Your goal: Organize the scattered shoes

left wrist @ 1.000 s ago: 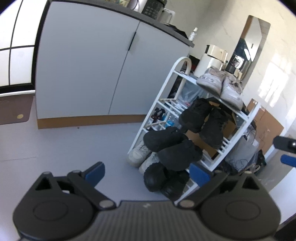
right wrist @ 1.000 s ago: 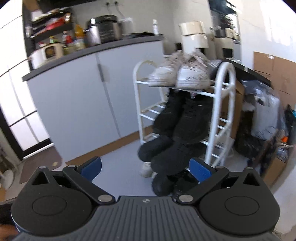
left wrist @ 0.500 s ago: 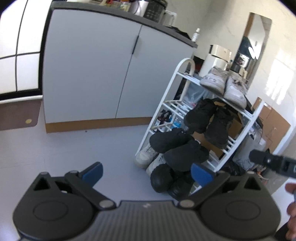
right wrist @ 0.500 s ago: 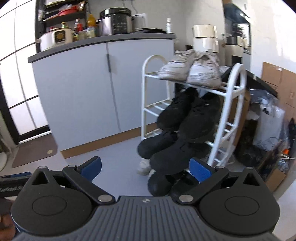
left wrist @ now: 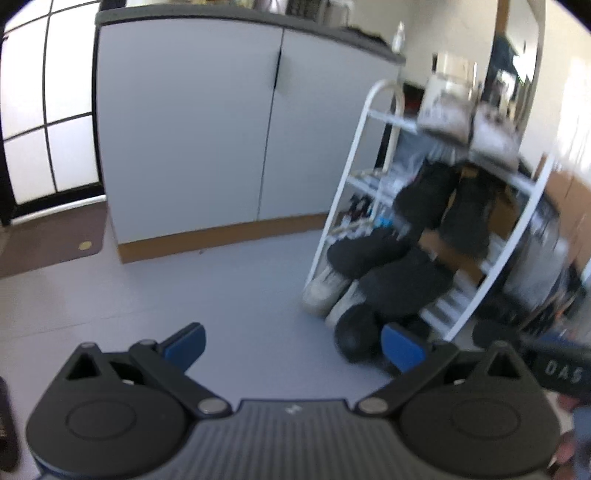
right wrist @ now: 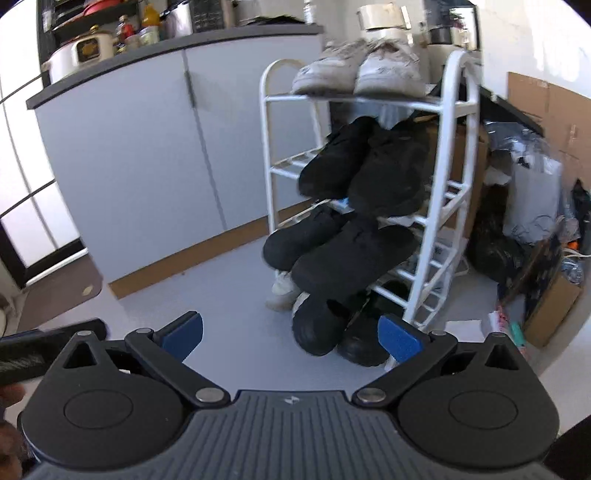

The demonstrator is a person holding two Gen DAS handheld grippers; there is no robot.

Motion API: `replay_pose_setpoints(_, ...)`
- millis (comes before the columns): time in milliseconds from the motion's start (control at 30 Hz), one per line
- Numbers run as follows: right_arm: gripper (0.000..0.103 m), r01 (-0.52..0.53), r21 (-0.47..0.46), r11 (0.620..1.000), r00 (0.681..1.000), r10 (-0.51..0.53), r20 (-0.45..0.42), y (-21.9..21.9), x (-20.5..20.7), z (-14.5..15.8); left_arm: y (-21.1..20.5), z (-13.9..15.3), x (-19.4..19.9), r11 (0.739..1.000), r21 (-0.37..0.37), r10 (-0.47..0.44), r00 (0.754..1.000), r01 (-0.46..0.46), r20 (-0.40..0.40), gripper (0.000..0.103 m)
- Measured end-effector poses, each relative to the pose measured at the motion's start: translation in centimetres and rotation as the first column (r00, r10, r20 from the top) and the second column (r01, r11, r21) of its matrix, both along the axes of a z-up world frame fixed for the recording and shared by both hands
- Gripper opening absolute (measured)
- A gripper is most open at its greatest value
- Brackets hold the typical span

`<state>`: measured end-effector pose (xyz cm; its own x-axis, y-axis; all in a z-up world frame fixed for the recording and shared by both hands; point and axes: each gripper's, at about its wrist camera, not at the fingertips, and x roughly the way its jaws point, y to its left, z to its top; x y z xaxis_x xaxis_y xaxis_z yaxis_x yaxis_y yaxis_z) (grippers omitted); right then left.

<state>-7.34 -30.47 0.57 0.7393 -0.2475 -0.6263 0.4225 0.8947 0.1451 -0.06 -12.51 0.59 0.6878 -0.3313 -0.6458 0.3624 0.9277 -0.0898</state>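
Both hand-held grippers, left and right, hang with blue fingers wide apart and nothing between them. The rack stands ahead and right of each, well apart. White shoes sit on top, black shoes on the tiers below, and more black shoes on the floor at its foot.

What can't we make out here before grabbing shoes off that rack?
- Left view: motion blur smears the rack and the white shoes on top; no detail readable.
- Right view: the pale shoes at floor level are mostly hidden behind the black shoes; their number is unclear.
- Right view: the bottom black shoes are partly covered by the right gripper.
- Countertop items: too small, cut off by the top edge.
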Motion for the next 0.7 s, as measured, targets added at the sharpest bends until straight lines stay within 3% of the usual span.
replay_pose_setpoints(100,0.103,0.029,-0.002,1.000,0.999,-0.029,-0.030,-0.3,0.2,-0.8,0.0,-0.5,0.2,0.999,0.028,0.036,0.999,-0.035,-0.034,0.103)
replay_pose_setpoints(267,0.103,0.034,0.076,0.997,0.998,-0.029,-0.061,-1.1,0.4,-1.7,0.5,-0.7,0.4,0.994,0.066,0.091,0.995,-0.087,-0.051,0.103)
replay_pose_setpoints(700,0.103,-0.027,0.115,0.993,0.998,0.033,-0.046,0.4,0.7,-1.3,2.1,0.2,-0.1,0.983,0.086,0.165,0.986,-0.162,-0.024,0.103)
